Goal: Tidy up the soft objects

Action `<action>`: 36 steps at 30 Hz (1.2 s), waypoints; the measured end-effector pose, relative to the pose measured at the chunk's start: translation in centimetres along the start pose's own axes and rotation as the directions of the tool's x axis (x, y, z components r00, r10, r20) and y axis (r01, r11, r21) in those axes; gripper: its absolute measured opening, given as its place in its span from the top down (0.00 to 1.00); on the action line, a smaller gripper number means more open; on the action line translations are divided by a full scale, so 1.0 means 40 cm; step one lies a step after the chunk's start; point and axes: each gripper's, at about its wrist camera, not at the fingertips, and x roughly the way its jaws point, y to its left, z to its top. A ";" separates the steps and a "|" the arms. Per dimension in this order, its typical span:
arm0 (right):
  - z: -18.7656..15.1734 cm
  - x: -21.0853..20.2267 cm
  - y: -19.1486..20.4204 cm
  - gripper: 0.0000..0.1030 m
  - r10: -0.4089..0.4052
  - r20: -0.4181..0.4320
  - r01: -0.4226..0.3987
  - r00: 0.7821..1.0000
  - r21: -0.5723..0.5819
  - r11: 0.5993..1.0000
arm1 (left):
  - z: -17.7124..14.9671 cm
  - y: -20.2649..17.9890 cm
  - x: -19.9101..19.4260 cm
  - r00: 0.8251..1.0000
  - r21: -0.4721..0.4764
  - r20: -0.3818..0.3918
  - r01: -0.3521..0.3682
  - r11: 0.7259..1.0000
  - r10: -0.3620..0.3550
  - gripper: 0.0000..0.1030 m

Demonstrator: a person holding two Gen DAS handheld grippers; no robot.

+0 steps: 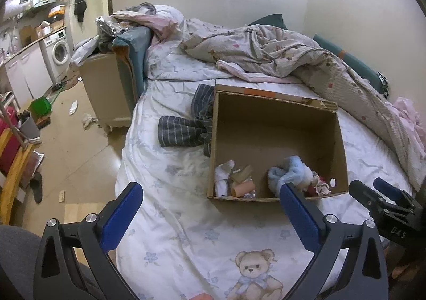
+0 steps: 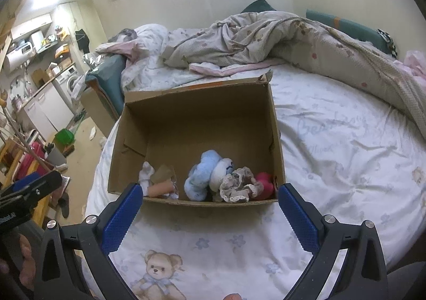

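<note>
Looking into the cardboard box (image 2: 198, 124) from the right wrist view, I found the soft things bunched along its near wall: a fluffy blue-and-white bundle (image 2: 206, 174) at the centre, a lacy grey cloth (image 2: 239, 185) just beside it at three o'clock, a red soft piece (image 2: 265, 184) tucked in the corner beyond, and at nine o'clock a small white cloth (image 2: 146, 176) touching a peach-coloured roll (image 2: 159, 189). One item lay outside: a striped grey garment (image 1: 183, 128), crumpled on the bedsheet (image 1: 170, 209) against the box's left wall, at about eleven o'clock from my left gripper (image 1: 210, 209). That gripper hung over the sheet with its fingers spread wide and nothing between them; my right gripper (image 2: 209, 210) was the same, released and empty, just short of the box's near rim. I judged the striped garment to be the next piece to gather. To do it well I would send the left gripper over the thickest fold, press down into the mattress a little so the pads bite several layers, clench, then lift high enough to clear the cardboard wall before letting go over the bare far half. The rumpled quilt (image 1: 279, 57) lay further out at twelve o'clock, well apart.
</note>
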 end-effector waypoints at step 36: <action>-0.001 -0.004 -0.001 0.00 -0.005 0.003 0.005 1.000 -0.006 1.000 | 0.002 0.000 0.001 1.000 -0.015 -0.013 0.012 1.000 -0.013 0.00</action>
